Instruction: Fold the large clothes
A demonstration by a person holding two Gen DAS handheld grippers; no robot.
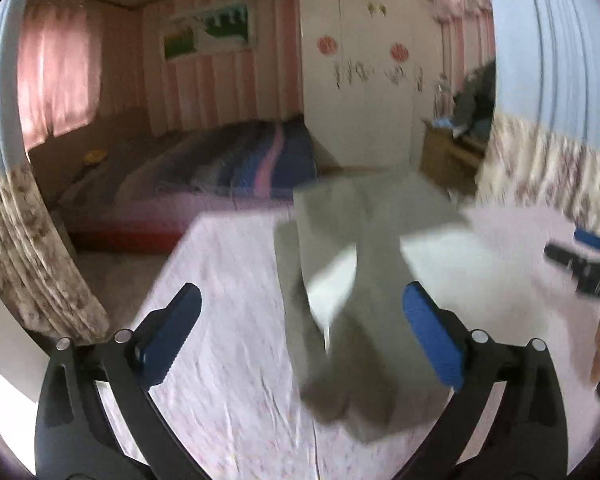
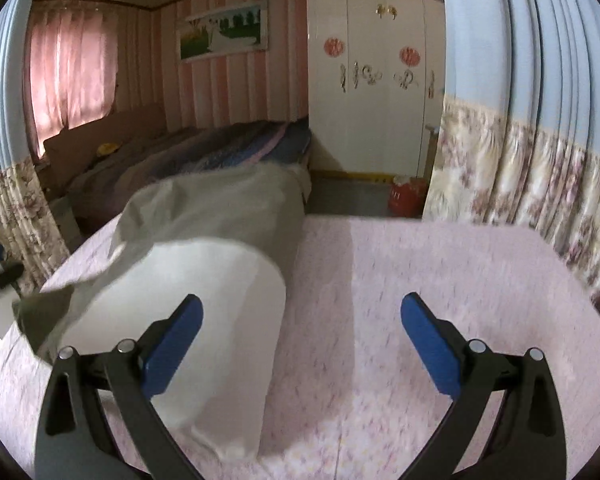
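While both our left gripper and right gripper hang released, the grey-and-white garment lies half-folded on the pink surface; next we regrasp an edge.

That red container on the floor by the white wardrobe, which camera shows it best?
The right wrist view. There the red container stands in plain sight on the floor, between the white wardrobe and the flowered curtain. In the left wrist view I cannot find it; the grey garment covers that stretch of floor.
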